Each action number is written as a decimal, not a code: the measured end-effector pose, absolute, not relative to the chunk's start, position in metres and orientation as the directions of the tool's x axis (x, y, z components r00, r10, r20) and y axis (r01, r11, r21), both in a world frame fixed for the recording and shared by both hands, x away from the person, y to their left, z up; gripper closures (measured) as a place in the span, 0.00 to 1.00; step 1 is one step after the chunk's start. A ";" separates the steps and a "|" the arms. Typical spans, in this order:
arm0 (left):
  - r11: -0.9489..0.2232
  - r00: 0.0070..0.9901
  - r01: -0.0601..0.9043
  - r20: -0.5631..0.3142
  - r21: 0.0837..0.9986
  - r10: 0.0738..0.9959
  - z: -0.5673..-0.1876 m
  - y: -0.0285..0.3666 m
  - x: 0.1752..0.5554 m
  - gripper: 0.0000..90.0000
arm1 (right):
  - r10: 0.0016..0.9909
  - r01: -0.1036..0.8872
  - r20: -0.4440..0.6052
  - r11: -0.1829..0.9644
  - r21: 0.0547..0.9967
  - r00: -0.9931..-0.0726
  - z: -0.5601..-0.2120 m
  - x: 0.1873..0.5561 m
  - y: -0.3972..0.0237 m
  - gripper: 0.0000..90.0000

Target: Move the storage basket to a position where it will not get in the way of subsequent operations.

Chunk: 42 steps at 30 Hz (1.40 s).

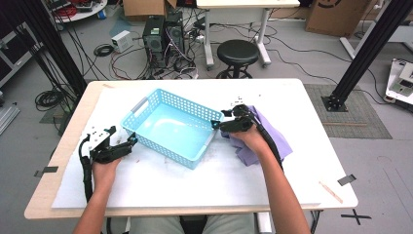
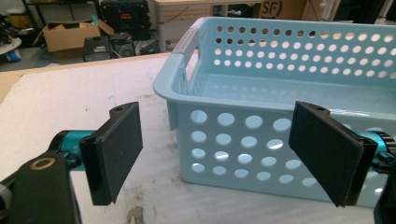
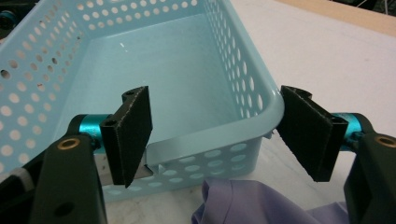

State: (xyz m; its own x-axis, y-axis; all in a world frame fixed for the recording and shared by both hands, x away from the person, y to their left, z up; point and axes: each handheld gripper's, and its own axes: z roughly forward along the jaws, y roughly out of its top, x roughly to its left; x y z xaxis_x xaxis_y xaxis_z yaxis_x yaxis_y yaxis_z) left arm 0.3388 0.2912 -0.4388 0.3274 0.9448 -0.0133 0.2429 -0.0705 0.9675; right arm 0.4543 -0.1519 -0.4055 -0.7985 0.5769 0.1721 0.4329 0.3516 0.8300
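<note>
The right tool (image 3: 215, 135), jaws apart around the near corner of the light-blue perforated plastic basket (image 1: 168, 127) on the white bench (image 1: 292, 107), hovers over a crumpled lilac cloth (image 3: 252, 203), while the left tool (image 2: 219, 149), jaws apart, faces the basket's opposite end.

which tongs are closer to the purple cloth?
Right. The right tongs hover just above the purple cloth, at the blue basket corner; the left tongs are across the basket.
</note>
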 end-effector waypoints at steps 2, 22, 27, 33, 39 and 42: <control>-0.076 0.321 0.255 -0.010 0.964 0.947 -0.437 0.290 0.341 0.19 | 0.576 0.443 0.182 0.353 0.824 -0.797 -0.405 0.454 -0.153 0.31; -0.047 0.253 0.303 -0.033 0.952 0.967 -0.424 0.298 0.359 0.19 | 0.434 0.394 0.211 0.389 0.833 -0.876 -0.399 0.406 -0.148 0.32; 0.007 0.292 0.279 -0.092 0.960 0.952 -0.419 0.306 0.352 0.19 | 0.407 0.366 0.198 0.390 0.845 -0.892 -0.397 0.396 -0.138 0.32; 0.015 0.324 0.282 -0.110 0.959 0.940 -0.413 0.314 0.341 0.19 | 0.403 0.370 0.207 0.385 0.845 -0.892 -0.402 0.393 -0.124 0.32; 0.041 0.328 0.290 -0.139 0.956 0.934 -0.409 0.322 0.328 0.19 | 0.383 0.354 0.200 0.393 0.849 -0.902 -0.402 0.388 -0.105 0.32; 0.042 0.340 0.297 -0.147 0.954 0.929 -0.407 0.325 0.324 0.19 | 0.371 0.346 0.195 0.402 0.848 -0.908 -0.402 0.388 -0.094 0.32</control>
